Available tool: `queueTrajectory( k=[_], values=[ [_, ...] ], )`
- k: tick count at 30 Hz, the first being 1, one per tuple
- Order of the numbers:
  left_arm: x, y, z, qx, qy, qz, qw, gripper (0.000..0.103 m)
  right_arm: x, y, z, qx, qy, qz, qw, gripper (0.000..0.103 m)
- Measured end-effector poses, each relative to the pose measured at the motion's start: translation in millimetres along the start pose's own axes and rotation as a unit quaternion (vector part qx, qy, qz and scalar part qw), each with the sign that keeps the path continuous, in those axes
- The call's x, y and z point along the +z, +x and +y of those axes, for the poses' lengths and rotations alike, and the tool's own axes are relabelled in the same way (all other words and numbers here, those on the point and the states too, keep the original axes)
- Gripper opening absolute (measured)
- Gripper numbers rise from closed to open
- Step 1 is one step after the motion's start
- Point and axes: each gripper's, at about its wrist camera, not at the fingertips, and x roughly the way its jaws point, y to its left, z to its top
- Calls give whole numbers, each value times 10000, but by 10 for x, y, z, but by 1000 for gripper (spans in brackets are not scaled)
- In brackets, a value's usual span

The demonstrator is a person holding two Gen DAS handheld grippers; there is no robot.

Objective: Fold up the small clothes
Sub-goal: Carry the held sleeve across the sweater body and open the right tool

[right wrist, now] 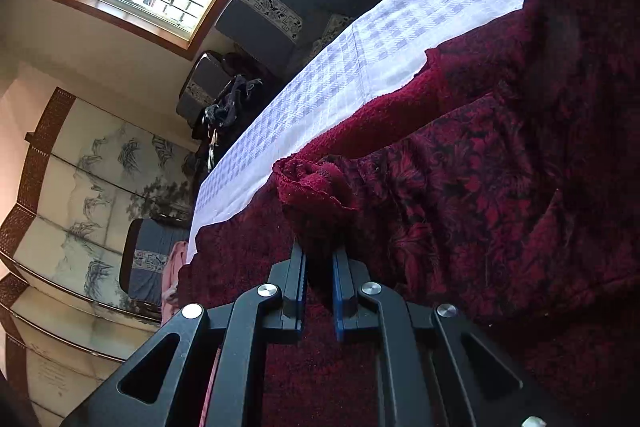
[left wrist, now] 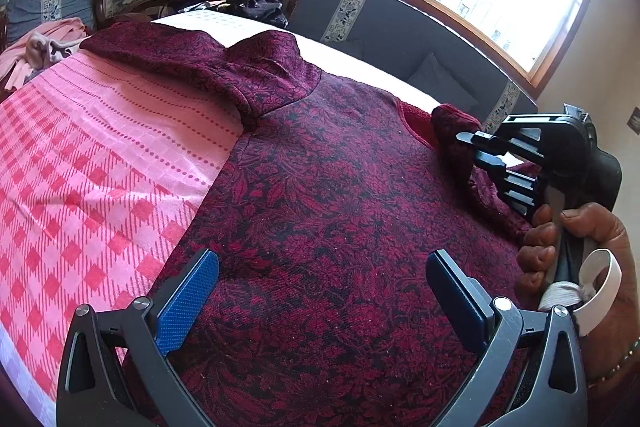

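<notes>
The right gripper [right wrist: 319, 263] is closed narrow on a bunched cuff [right wrist: 316, 187] of the dark red patterned sweater [left wrist: 340, 167]; the fabric is pinched between the blue pads, w/ the plain red inside of the knit rolled outward. The left gripper [left wrist: 322, 291] is wide open, nothing between its fingers, and it hovers over the sweater body near the hem. The sweater is spread flat on the pink checked cloth [left wrist: 80, 167] of the table, one sleeve [left wrist: 192, 55] lying across toward the far edge.

The step in hand is judged to be the folding of the held sleeve over the body. For a good fold, the cuff should be kept pinched firm and carried low, so the sleeve is laid straight, w/o twist. The body should be pressed by the left gripper approx. at the fold line, so the garment is not dragged along.
</notes>
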Motion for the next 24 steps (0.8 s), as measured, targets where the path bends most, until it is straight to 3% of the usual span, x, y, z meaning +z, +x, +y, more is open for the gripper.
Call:
queueTrajectory(
  k=[15,20,24],
  values=[
    [-3,-40,36,-135,-133,-24,9998,103,-147,496,405,149,-390,399,9983,11],
    [-9,-61,43,-146,-154,-43,9998,103,-146,598,342,400,-270,639,9968,18],
    [-10,-66,35,-147,-145,-38,9998,103,-134,651,271,964,-47,962,9907,38]
  ],
)
